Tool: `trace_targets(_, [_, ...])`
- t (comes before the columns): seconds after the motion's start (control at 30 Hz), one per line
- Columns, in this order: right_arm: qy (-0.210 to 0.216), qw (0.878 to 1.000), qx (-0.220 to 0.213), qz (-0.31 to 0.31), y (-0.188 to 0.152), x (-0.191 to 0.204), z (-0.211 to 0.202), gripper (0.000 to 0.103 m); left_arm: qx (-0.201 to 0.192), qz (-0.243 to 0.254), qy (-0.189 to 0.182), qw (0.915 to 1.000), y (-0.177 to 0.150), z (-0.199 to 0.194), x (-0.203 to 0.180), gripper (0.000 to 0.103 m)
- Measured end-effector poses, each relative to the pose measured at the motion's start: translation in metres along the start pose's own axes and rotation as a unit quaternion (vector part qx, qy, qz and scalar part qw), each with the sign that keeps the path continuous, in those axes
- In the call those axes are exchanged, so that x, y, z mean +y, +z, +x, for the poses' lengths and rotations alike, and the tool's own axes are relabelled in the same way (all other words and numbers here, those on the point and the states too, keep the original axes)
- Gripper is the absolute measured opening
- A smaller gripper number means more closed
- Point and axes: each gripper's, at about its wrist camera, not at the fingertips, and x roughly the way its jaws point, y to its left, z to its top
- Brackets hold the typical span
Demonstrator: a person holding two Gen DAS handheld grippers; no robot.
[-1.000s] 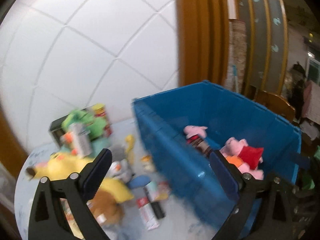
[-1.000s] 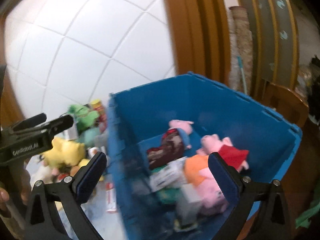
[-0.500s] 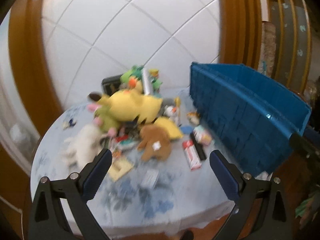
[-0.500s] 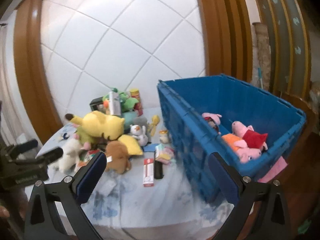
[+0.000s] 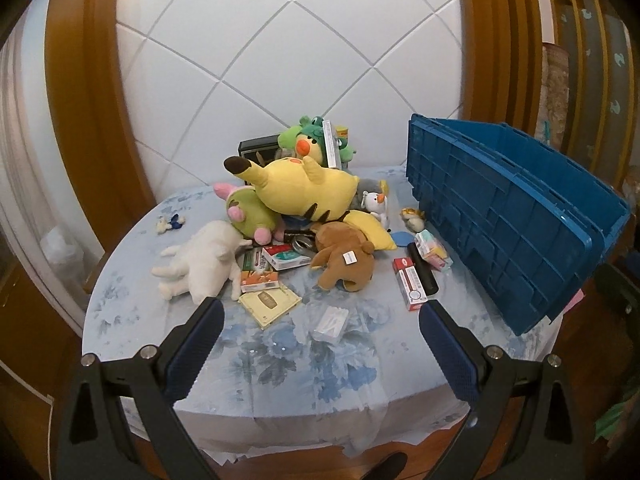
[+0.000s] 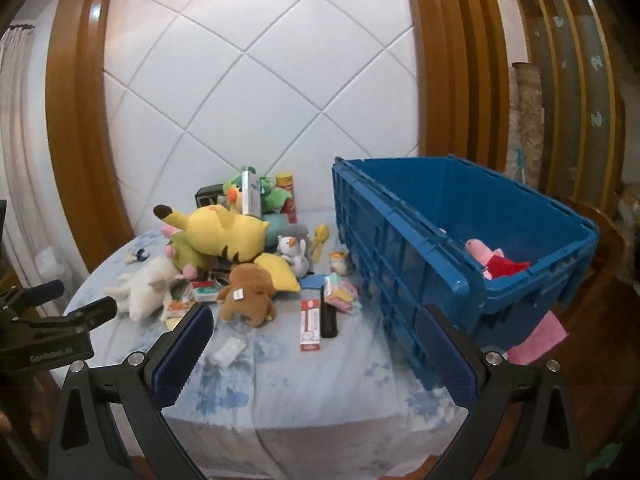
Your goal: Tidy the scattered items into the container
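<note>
A blue crate (image 6: pixel 460 232) (image 5: pixel 512 216) stands on the right of a round table and holds a pink plush with a red dress (image 6: pixel 496 260). Left of it lies a pile: a yellow plush (image 5: pixel 304 188) (image 6: pixel 224 232), a brown bear (image 5: pixel 344 260) (image 6: pixel 248 292), a white plush (image 5: pixel 204 260) (image 6: pixel 144 284), a red-and-white box (image 5: pixel 408 284) (image 6: pixel 310 324) and several small boxes. My left gripper (image 5: pixel 320 348) and right gripper (image 6: pixel 316 352) both hang open and hold nothing, near the table's front edge, well short of the pile.
The table wears a blue floral cloth (image 5: pixel 320 364) and stands against a white tiled wall with wooden trim (image 6: pixel 76 120). A clear small packet (image 5: pixel 330 322) lies nearest the front. A pink cloth (image 6: pixel 540 336) lies under the crate's right end. The left gripper's body (image 6: pixel 48 332) shows at the left edge.
Both grippers have pulled back and away from the crate: a second ago they looked into it at close range, and now the whole table with the pile is in view. Jaws stayed open.
</note>
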Motion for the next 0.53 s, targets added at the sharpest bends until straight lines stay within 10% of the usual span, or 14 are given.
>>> trace_targets(0.53, [-0.007, 1.0, 0.007, -0.003, 0.003, 0.0, 0.006, 0.103, -0.005, -0.012, -0.017, 0.9998, -0.001, 0.0, 0.011, 0.099])
